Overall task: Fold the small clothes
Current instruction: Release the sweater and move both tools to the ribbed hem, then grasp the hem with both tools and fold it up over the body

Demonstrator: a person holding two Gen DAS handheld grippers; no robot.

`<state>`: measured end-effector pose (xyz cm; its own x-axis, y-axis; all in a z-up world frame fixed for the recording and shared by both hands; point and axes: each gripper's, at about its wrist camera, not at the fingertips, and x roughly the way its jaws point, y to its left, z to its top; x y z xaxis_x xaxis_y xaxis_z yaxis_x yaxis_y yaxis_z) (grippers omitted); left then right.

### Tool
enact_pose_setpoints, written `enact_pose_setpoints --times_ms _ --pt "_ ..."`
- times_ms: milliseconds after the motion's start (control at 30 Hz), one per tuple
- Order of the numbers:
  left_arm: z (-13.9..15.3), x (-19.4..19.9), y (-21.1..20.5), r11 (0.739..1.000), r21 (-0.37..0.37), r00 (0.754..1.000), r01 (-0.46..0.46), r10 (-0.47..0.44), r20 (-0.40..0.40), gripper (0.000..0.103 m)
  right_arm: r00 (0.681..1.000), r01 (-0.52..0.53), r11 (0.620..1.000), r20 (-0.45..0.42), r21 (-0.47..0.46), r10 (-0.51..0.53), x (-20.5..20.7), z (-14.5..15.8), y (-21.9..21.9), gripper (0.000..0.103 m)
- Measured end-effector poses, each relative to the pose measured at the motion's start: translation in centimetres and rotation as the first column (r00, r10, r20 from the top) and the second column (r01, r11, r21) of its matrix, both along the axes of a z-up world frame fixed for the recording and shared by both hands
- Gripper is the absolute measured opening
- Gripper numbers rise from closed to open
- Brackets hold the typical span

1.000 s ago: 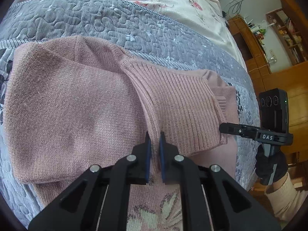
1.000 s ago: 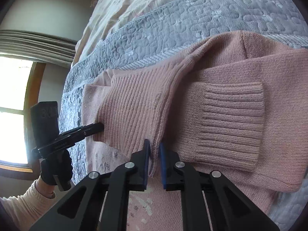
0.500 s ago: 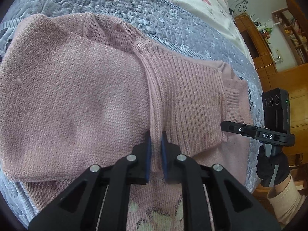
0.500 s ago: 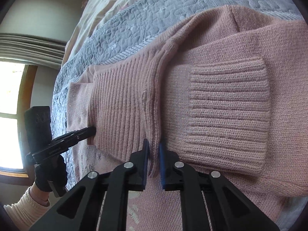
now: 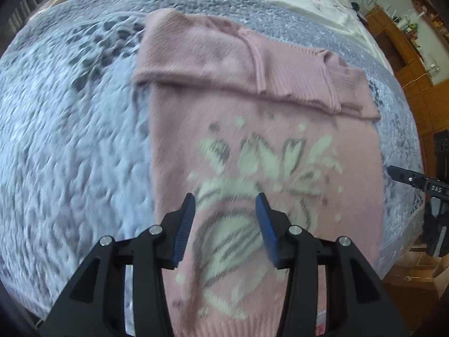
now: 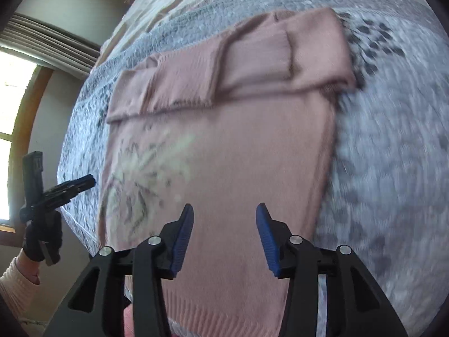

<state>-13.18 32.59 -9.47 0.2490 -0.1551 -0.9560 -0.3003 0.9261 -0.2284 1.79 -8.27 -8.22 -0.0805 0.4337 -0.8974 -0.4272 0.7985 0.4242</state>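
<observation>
I see one garment, a pink knit sweater (image 5: pixel 269 146), lying flat on the grey quilted bedspread (image 5: pixel 70 154), its ribbed hem (image 6: pixel 224 309) at the bedspread's near edge. A cream and grey leaf-like pattern (image 5: pixel 252 196) covers the lower front, toward the left side of the body. Both sleeves are folded across the chest into a band along the far end. The ribbed sleeve (image 6: pixel 179 84) crosses from the left, and the other sleeve's ribbed cuff (image 6: pixel 261 56) lies on top of it near the middle. The band's lower edge runs straight across the body. Motion blur hides the finer knit detail.
</observation>
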Motion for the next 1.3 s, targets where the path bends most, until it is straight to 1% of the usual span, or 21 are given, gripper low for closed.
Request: enact_pose_setpoints --times_ms 33,133,233,300,367,433,500,567,700,733,767,800,833,867,900,933,1000,1100,1167,1200,1300 --pt "-0.1 -2.0 -0.2 0.999 0.032 1.000 -0.008 0.009 -0.029 0.045 1.000 0.002 1.000 -0.008 -0.028 -0.002 -1.6 -0.1 -1.1 0.048" --pt "-1.0 -7.0 -0.4 0.997 0.067 0.994 -0.045 0.051 -0.097 0.046 0.998 0.016 0.996 -0.056 -0.086 -0.021 -5.9 -0.7 -4.0 0.051" --pt "-2.1 -10.7 -0.4 0.992 0.105 0.983 -0.076 0.092 -0.159 0.050 0.995 0.002 0.990 -0.097 -0.139 -0.016 -9.2 -1.8 -5.9 0.055" --pt "-3.0 -12.4 0.0 0.988 0.103 0.975 -0.116 0.133 -0.180 0.050 0.993 0.003 0.988 -0.120 -0.157 -0.022 -10.4 -2.6 -6.6 0.055" --pt "-3.8 -13.5 0.4 0.986 0.081 0.968 -0.149 0.162 -0.193 0.050 0.989 0.023 0.988 -0.139 -0.156 -0.045 -11.0 -3.4 -7.2 0.055" --pt "-4.4 -14.0 0.6 0.985 0.047 0.967 -0.168 0.173 -0.187 0.050 0.984 0.039 0.988 -0.163 -0.147 -0.064 -11.1 -4.4 -7.6 0.055" --pt "-4.8 -14.1 0.6 0.987 0.033 0.970 -0.158 0.161 -0.184 0.053 0.981 0.042 0.989 -0.182 -0.144 -0.068 -11.6 -5.1 -7.8 0.055" --pt "-5.1 -14.0 0.5 0.989 0.041 0.972 -0.143 0.148 -0.183 0.055 0.979 0.030 0.988 -0.194 -0.149 -0.059 -12.0 -5.9 -7.6 0.055" --pt "-5.5 -14.3 0.9 0.987 0.013 0.969 -0.162 0.161 -0.187 0.055 0.977 0.041 0.989 -0.202 -0.145 -0.071 -12.5 -6.7 -7.5 0.056" --pt "-5.7 -14.7 1.1 0.986 0.002 0.967 -0.170 0.167 -0.192 0.055 0.976 0.042 0.989 -0.206 -0.140 -0.071 -12.5 -6.7 -7.5 0.049" --pt "-5.8 -14.9 1.1 0.985 -0.006 0.966 -0.173 0.169 -0.196 0.052 0.975 0.036 0.991 -0.215 -0.129 -0.063 -12.6 -6.6 -7.3 0.043" --pt "-5.9 -15.3 1.1 0.985 -0.011 0.965 -0.172 0.166 -0.201 0.042 0.973 0.028 0.993 -0.224 -0.117 -0.054 -12.6 -6.6 -7.2 0.030" --pt "-6.1 -15.4 1.0 0.986 -0.019 0.965 -0.167 0.160 -0.208 0.033 0.972 0.023 0.994 -0.229 -0.110 -0.048 -12.8 -6.6 -7.1 0.019" --pt "-6.1 -15.7 0.9 0.985 -0.047 0.967 -0.167 0.154 -0.205 0.019 0.972 0.020 0.994 -0.231 -0.109 -0.045 -12.8 -6.6 -7.0 0.015" --pt "-6.1 -15.9 0.9 0.982 -0.074 0.967 -0.174 0.156 -0.202 0.013 0.970 0.024 0.995 -0.238 -0.100 -0.047 -12.7 -6.5 -7.2 0.012" --pt "-6.1 -16.1 0.8 0.980 -0.082 0.966 -0.179 0.160 -0.203 0.012 0.966 0.039 0.996 -0.253 -0.081 -0.059 -12.5 -6.5 -7.5 0.011" --pt "-6.0 -16.3 1.0 0.977 -0.101 0.965 -0.190 0.167 -0.201 0.007 0.955 0.081 0.996 -0.284 -0.033 -0.087 -12.1 -6.1 -8.1 0.010" --pt "-5.3 -16.3 2.4 0.955 -0.176 0.962 -0.238 0.206 -0.181 0.006 0.947 0.124 0.991 -0.303 0.041 -0.106 -11.3 -4.8 -8.9 0.010" --pt "-4.0 -16.5 3.6 0.936 -0.237 0.963 -0.259 0.231 -0.141 0.005 0.938 0.172 0.980 -0.321 0.105 -0.130 -10.4 -3.7 -9.4 0.010" --pt "-2.9 -16.6 3.4 0.929 -0.260 0.964 -0.262 0.238 -0.118 0.005 0.934 0.196 0.971 -0.327 0.136 -0.142 -9.9 -3.2 -9.7 0.009" --pt "-0.5 -16.1 3.9 0.923 -0.298 0.969 -0.243 0.243 -0.039 0.005 0.931 0.246 0.948 -0.323 0.204 -0.172 -8.1 -1.8 -10.2 0.009"
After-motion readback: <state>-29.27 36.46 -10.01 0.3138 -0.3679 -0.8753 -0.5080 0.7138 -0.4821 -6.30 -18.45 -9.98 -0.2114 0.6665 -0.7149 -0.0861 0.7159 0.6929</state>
